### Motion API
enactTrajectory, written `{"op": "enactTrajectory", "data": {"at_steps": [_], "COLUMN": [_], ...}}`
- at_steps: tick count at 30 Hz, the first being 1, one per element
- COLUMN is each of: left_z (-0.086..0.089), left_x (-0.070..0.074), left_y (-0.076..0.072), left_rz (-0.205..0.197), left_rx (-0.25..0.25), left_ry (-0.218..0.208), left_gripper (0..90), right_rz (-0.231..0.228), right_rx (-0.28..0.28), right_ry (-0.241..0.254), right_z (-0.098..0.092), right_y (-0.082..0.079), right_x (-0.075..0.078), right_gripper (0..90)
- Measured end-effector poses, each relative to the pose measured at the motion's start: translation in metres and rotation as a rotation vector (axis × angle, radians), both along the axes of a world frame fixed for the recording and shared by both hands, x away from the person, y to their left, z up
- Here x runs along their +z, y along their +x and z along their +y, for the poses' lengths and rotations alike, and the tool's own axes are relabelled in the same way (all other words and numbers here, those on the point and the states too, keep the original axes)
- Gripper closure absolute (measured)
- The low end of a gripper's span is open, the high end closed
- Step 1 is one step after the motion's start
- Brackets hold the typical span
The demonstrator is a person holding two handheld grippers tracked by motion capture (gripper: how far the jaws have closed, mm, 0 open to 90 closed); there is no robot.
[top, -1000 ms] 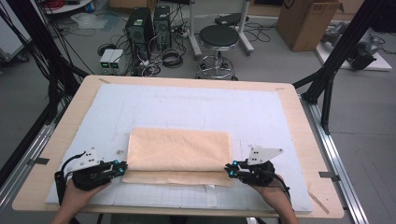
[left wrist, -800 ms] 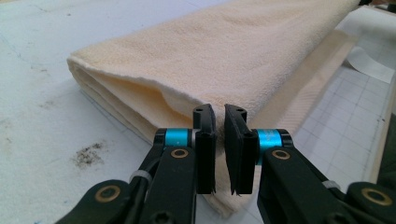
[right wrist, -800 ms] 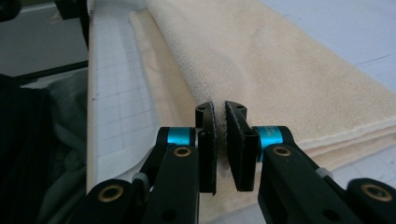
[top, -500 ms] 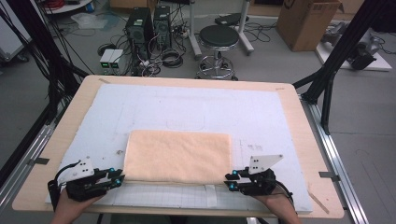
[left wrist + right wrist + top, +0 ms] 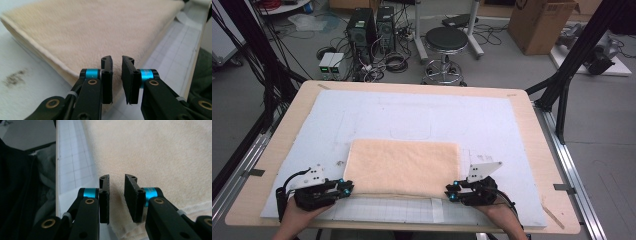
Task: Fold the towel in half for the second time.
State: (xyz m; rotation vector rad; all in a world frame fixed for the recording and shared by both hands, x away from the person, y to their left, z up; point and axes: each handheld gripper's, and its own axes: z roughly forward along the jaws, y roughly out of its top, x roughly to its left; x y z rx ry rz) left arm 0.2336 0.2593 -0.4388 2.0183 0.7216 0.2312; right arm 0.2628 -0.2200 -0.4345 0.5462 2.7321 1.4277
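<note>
Behind the work area lies a grey workshop floor with a round stool (image 5: 446, 40), computer towers (image 5: 371, 25), tangled cables and a cardboard box (image 5: 539, 22). Nearer, the wooden surface (image 5: 532, 125) carries a pale blue mat (image 5: 377, 115), and on the near half of that mat lies a folded peach towel (image 5: 404, 166), flat and squared up, its long near edge facing the person.

A second ago the towel had a lower layer showing along its near edge, with both claws right at its near corners; now the edge looks tidier and the claws sit just off those corners. The left claw (image 5: 346, 187) is beside the near left corner, the right claw (image 5: 452, 192) beside the near right corner.

In the left gripper view the left claw (image 5: 117, 75) hovers over the towel (image 5: 95, 32) corner with a narrow gap between its jaws and no cloth in it; those jaws have just been closing. In the right gripper view the right claw (image 5: 117, 195) is likewise slightly parted above the towel (image 5: 162, 152) with nothing pinched, its jaws also just closing.

I judge that this fold has been let go and laid down, and that both claws are free to take a fresh hold for the next fold.
</note>
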Motion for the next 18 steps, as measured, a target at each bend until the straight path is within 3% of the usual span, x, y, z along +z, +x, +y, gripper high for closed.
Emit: {"op": "enactTrajectory", "data": {"at_steps": [3,10,13,18], "left_z": [0.002,-0.001,0.000,0.005], "left_x": [-0.004,-0.005,0.001,0.014], "left_y": [0.000,-0.004,-0.002,0.015], "left_rz": [0.026,0.010,0.002,-0.010], "left_rx": [0.009,-0.009,-0.001,0.065], "left_ry": [0.002,0.026,-0.007,-0.074], "left_gripper": [78.3,72.7,68.3,60.4], "right_rz": [0.012,0.013,0.022,-0.029], "right_rx": [0.002,0.005,-0.001,-0.118], "right_ry": [-0.007,-0.022,0.006,0.061], "right_z": [-0.001,-0.002,-0.004,-0.013], "right_y": [-0.001,-0.002,-0.001,0.014], "right_x": [-0.004,-0.008,-0.005,0.013], "right_gripper": [75.4,74.8,65.4,54.6]}}
